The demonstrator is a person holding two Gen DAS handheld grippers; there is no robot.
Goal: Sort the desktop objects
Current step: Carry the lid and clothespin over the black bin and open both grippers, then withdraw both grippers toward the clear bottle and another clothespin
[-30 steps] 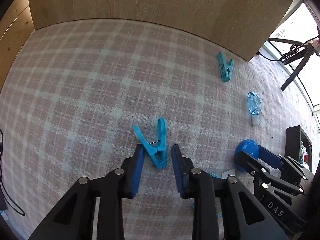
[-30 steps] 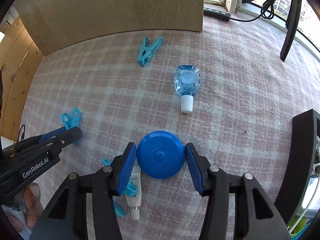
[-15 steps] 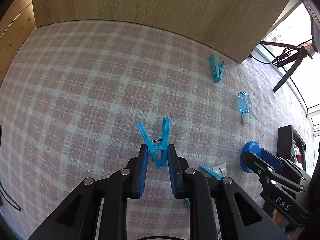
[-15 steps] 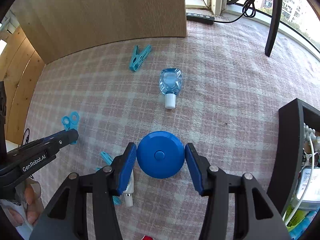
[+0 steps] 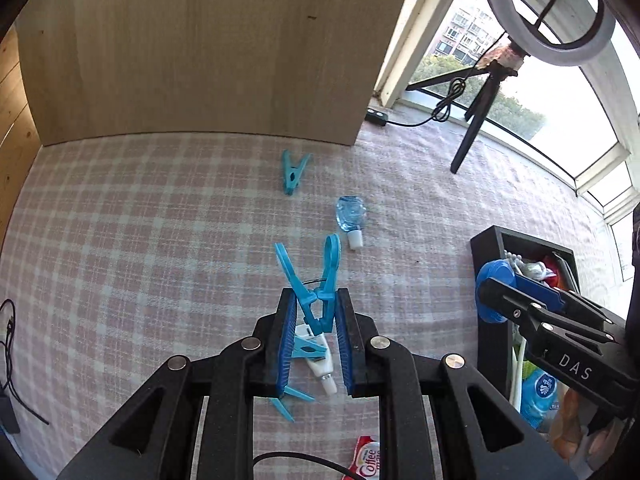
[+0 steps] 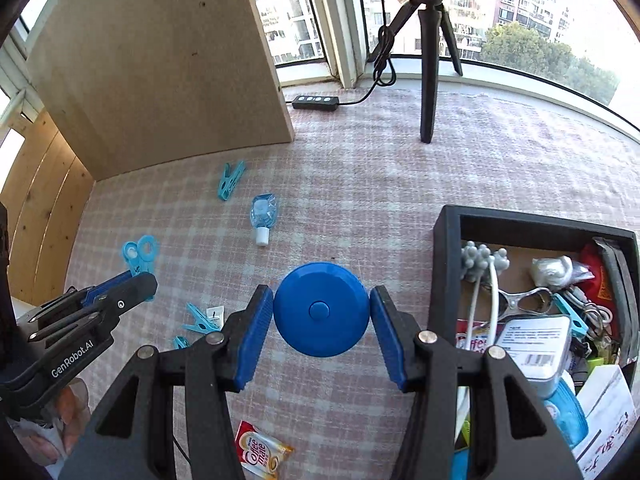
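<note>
My left gripper [image 5: 316, 312] is shut on a blue clothes peg [image 5: 316, 280] and holds it above the checked cloth; it also shows in the right wrist view [image 6: 138, 258]. My right gripper [image 6: 322, 312] is shut on a round blue tape measure [image 6: 322, 308], held in the air just left of the black box [image 6: 444, 240]; it also shows in the left wrist view [image 5: 494, 276]. The box holds several sorted items.
On the cloth lie another blue peg [image 5: 294, 172], a small clear blue bottle [image 5: 352, 216], a white tube [image 5: 320, 364] with blue pegs [image 5: 288, 400] beside it, and a Coffee-mate sachet [image 6: 260, 452]. A wooden panel [image 5: 200, 52] stands behind, a tripod [image 6: 428, 64] at the window.
Both grippers have lifted and moved right towards the black box. The left gripper closed on the peg and raised it off the cloth; the right still holds the tape measure.
</note>
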